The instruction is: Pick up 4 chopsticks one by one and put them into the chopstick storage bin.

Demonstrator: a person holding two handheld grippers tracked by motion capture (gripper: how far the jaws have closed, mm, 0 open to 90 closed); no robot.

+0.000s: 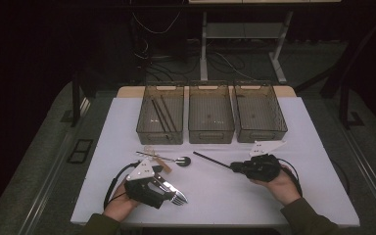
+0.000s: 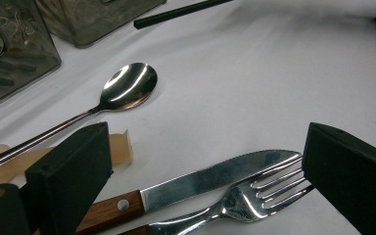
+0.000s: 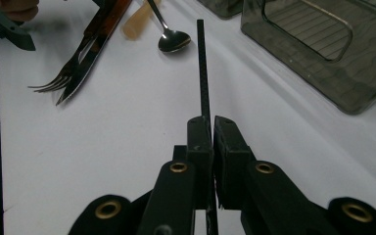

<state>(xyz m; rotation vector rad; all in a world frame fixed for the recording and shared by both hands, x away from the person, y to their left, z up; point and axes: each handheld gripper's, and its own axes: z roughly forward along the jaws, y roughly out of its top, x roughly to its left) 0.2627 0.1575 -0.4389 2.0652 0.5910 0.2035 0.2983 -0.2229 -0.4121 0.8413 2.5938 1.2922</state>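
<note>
My right gripper [image 1: 235,167] [image 3: 211,128] is shut on the end of a thin black chopstick [image 1: 210,159] [image 3: 203,68], which points left, just above the white table [image 1: 235,196]. My left gripper [image 1: 165,190] [image 2: 208,147] stands open low over a wooden-handled knife [image 2: 215,176] and a steel fork [image 2: 254,196]. These two lie side by side between its jaws, and the pads do not press on them. A steel spoon [image 1: 183,160] [image 2: 127,85] lies beyond them, beside a pale beige piece [image 2: 120,147].
Three smoky clear bins stand in a row at the back: the left bin [image 1: 160,134] holds black chopsticks, and the middle bin [image 1: 211,134] and right bin [image 1: 261,133] look nearly bare. Bare white table lies between the two grippers.
</note>
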